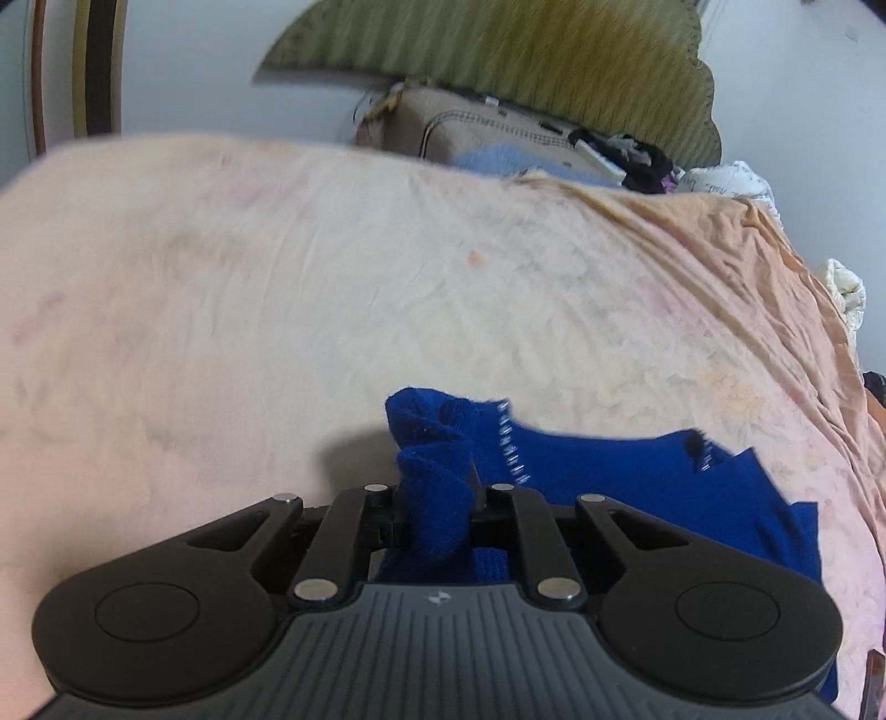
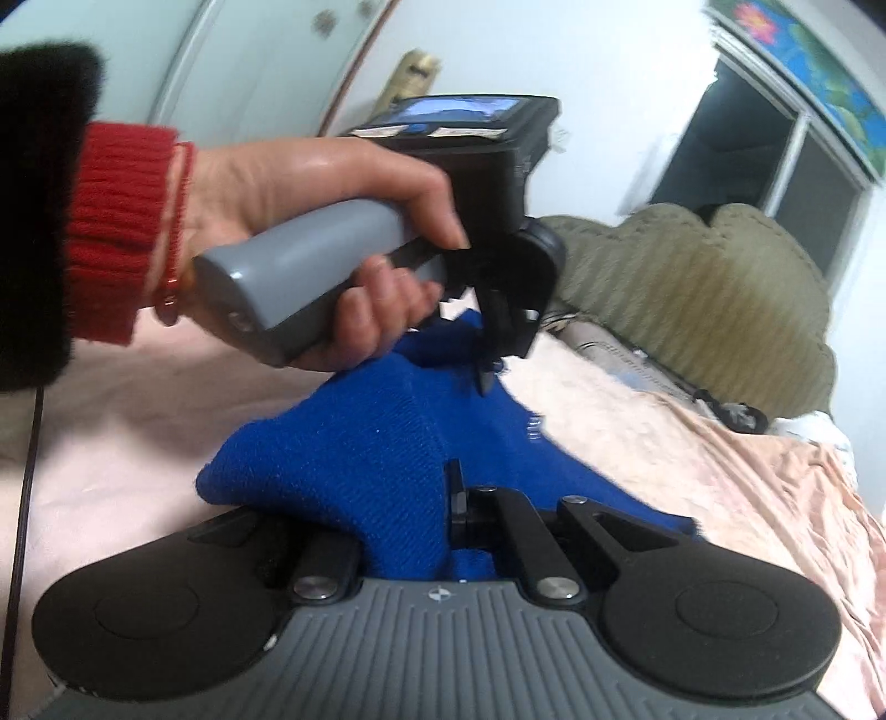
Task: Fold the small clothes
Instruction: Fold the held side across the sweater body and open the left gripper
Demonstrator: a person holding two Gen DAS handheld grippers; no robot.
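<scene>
A small blue knitted garment [image 1: 620,476] with white stitching lies partly lifted over the pink bedsheet [image 1: 277,277]. My left gripper [image 1: 437,493] is shut on a bunched edge of it. In the right wrist view the same blue garment [image 2: 365,443] stretches between both grippers. My right gripper [image 2: 421,498] is shut on its near edge, and the cloth hides the left finger. The left gripper [image 2: 487,376], held in a hand, pinches the far edge.
A green quilted headboard [image 1: 498,50] stands at the far end of the bed, with a beige bag [image 1: 476,133] and dark items in front of it. The sheet [image 2: 692,465] is rumpled at the right. A window [image 2: 764,149] is behind.
</scene>
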